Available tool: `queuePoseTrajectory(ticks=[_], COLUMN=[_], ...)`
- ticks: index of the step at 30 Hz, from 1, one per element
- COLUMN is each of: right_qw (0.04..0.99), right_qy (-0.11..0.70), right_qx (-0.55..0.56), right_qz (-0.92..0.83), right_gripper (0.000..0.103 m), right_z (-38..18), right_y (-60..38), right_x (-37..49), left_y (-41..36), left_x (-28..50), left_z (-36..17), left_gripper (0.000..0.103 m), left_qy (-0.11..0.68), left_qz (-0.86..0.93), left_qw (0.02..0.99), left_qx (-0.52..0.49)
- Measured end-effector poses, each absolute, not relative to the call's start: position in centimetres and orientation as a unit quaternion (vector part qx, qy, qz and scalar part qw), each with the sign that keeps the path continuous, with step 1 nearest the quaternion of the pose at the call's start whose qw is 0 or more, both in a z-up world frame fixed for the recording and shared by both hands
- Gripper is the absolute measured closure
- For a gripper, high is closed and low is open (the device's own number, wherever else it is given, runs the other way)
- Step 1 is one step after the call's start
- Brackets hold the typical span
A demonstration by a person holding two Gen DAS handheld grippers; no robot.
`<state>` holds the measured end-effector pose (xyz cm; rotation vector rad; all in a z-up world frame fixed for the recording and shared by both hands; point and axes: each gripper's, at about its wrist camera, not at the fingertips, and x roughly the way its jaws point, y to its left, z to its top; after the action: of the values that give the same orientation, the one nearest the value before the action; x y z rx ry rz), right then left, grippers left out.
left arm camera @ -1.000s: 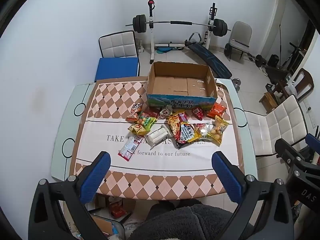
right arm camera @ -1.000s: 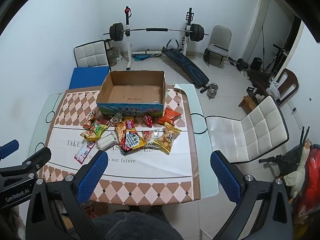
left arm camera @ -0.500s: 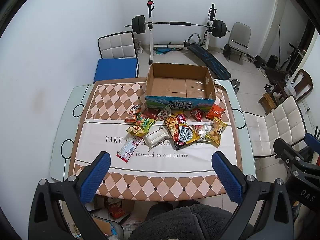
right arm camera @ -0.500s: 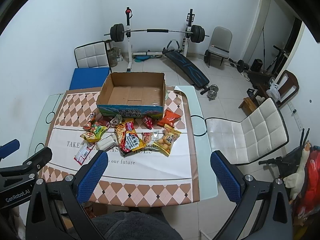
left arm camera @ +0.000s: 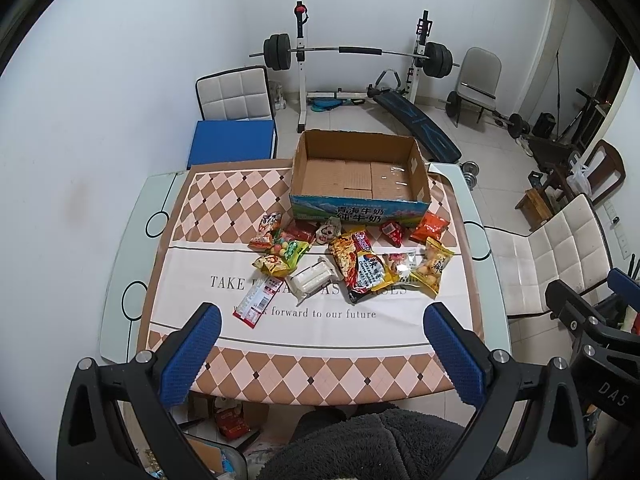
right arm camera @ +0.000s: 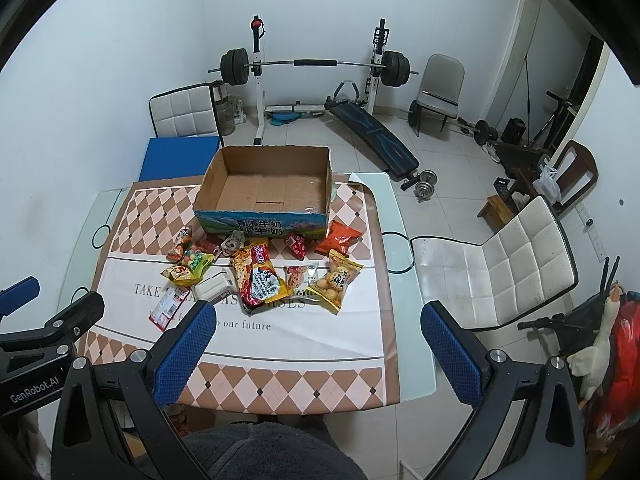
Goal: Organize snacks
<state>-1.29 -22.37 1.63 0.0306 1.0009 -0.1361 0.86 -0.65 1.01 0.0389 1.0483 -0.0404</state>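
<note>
An open, empty cardboard box (left arm camera: 360, 176) (right arm camera: 268, 188) stands at the table's far side. Several snack packets lie in front of it: a large red and yellow noodle packet (left arm camera: 362, 270) (right arm camera: 258, 280), a yellow packet (left arm camera: 430, 270) (right arm camera: 336, 280), an orange packet (left arm camera: 434, 226) (right arm camera: 340, 238), a white wrapped block (left arm camera: 310, 282) and a flat red and white packet (left arm camera: 256, 304). My left gripper (left arm camera: 320, 356) hangs open high above the table's near edge, holding nothing. My right gripper (right arm camera: 316, 354) is open too, over the near right part of the table.
The table (left arm camera: 120, 248) carries a diamond-patterned cloth. White chairs (left arm camera: 560, 248) stand to the right and behind the table at left (left arm camera: 232, 94). A barbell rack (left arm camera: 356, 52) and bench fill the back of the room. A box of clutter lies on the floor under the near edge.
Both views have shifted slightly, with the table sitting a little higher in frame. Nothing on the table moved and both grippers stay open.
</note>
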Motion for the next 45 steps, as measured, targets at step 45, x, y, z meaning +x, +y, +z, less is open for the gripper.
queuePoseTrajectory(ticks=[45], right_qw=[0.878], right_qy=[0.474], right_qx=[0.017], right_qz=[-0.065], right_gripper=[0.0], right_z=[2.3], right_y=[-21.9], right_x=[-0.6], left_y=[-1.2], left_x=[1.2], left_z=[1.6], left_gripper=[0.0], left_qy=[0.495], left_qz=[-0.021], left_qw=[0.869], left_qx=[0.017])
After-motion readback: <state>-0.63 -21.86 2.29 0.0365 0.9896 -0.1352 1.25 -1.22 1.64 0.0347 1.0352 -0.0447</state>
